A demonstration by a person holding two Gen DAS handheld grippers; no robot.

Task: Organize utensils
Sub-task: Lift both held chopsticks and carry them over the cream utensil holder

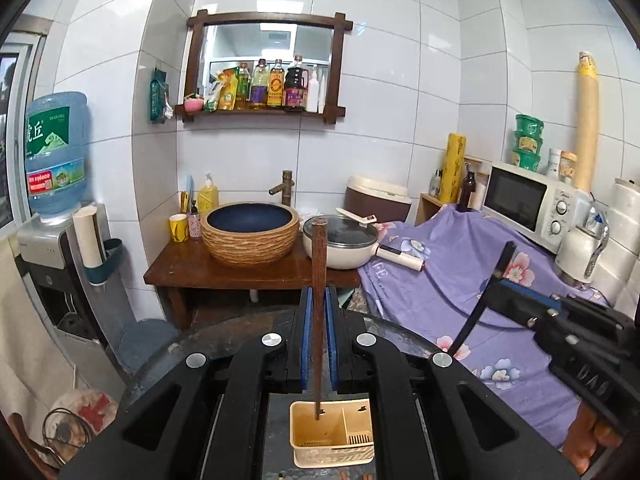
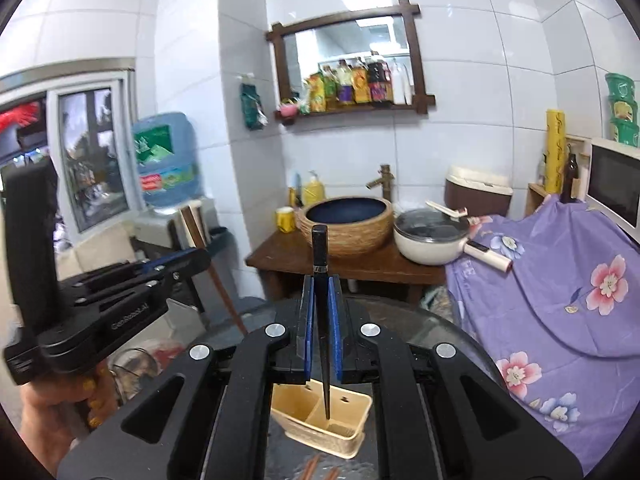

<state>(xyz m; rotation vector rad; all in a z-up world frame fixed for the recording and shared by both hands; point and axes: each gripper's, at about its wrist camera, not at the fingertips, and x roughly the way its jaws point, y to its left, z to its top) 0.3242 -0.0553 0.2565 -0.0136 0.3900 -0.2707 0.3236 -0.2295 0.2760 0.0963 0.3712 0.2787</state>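
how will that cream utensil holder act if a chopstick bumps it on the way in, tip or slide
The utensil holder looks like thin plastic and nearly empty, so it is probably light and may slide on the glossy table. Its low, wide shape makes tipping less likely. The brown chopstick and dark chopstick look stiff, so a bump would carry through.

brown chopstick (image 1: 319,280) upright | black chopstick (image 2: 323,320) upright | cream holder (image 1: 332,432) below, seemingly empty

more brown chopsticks (image 2: 316,468) below the beige holder (image 2: 320,420) are cut off by the frame's edge.
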